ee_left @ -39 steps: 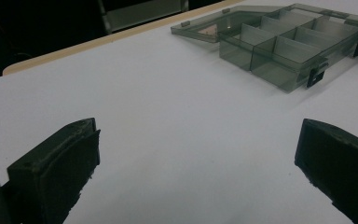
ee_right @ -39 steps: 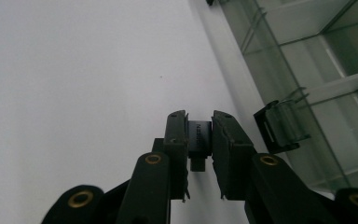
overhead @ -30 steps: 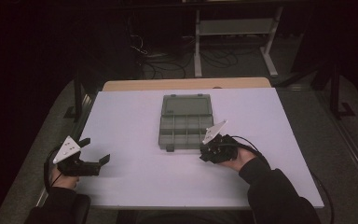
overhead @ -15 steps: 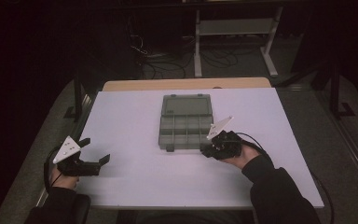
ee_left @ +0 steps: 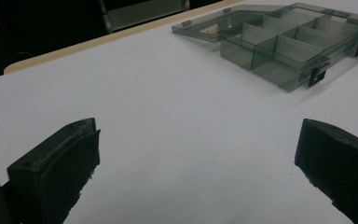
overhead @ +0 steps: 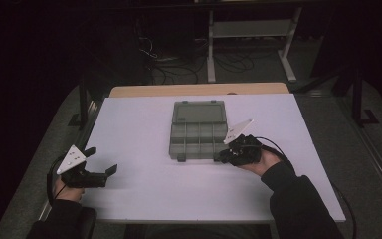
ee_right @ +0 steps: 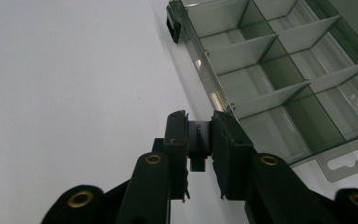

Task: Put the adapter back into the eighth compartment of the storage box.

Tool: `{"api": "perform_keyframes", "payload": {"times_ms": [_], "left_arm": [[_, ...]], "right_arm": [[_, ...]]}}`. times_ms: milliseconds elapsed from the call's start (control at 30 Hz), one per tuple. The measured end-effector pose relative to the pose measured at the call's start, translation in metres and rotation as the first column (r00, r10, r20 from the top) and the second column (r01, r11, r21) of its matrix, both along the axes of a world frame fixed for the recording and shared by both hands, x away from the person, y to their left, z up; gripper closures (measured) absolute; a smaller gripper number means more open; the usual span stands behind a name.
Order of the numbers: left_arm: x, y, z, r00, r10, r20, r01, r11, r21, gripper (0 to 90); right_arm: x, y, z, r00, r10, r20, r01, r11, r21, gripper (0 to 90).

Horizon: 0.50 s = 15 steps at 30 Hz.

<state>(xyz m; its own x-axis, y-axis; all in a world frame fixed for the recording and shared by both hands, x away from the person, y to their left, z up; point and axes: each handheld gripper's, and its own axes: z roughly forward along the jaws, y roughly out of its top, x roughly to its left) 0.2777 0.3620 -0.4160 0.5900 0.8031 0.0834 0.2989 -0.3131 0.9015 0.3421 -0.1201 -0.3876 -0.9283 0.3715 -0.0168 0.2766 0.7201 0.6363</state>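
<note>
A smoky clear plastic organiser box [overhead: 199, 142] lies open in the middle of the white table, its lid [overhead: 199, 113] folded flat behind it. Its compartments [ee_right: 279, 70] look empty. At the box's front right corner my right gripper [overhead: 223, 157] is shut on a small black latch [ee_right: 199, 140] on the front wall. The second latch [ee_right: 173, 23] hangs free farther along that wall. My left gripper [overhead: 99, 172] rests near the table's front left corner, open, with bare table between its jaws [ee_left: 196, 158]. The box [ee_left: 289, 42] shows far off in the left gripper view.
The white board [overhead: 139, 124] lies on a wooden table whose back edge [overhead: 199, 89] shows behind it. Dark floor with cables and a metal stand [overhead: 248, 35] lies beyond. A hang tab [ee_right: 349, 161] sticks out from the box's side.
My right gripper has edged slightly to the right at the box's front corner. The left gripper and the box have stayed put.
</note>
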Motion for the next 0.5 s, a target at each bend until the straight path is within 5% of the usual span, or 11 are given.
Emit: {"api": "perform_keyframes", "payload": {"times_ms": [500], "left_arm": [[0.000, 0.000, 0.000, 1.0000, 0.000, -0.001, 0.000, 1.0000, -0.001, 0.0]], "right_arm": [[0.008, -0.001, 0.019, 0.9997, -0.003, 0.023, 0.004, 1.000, -0.017, 74.7]]}}
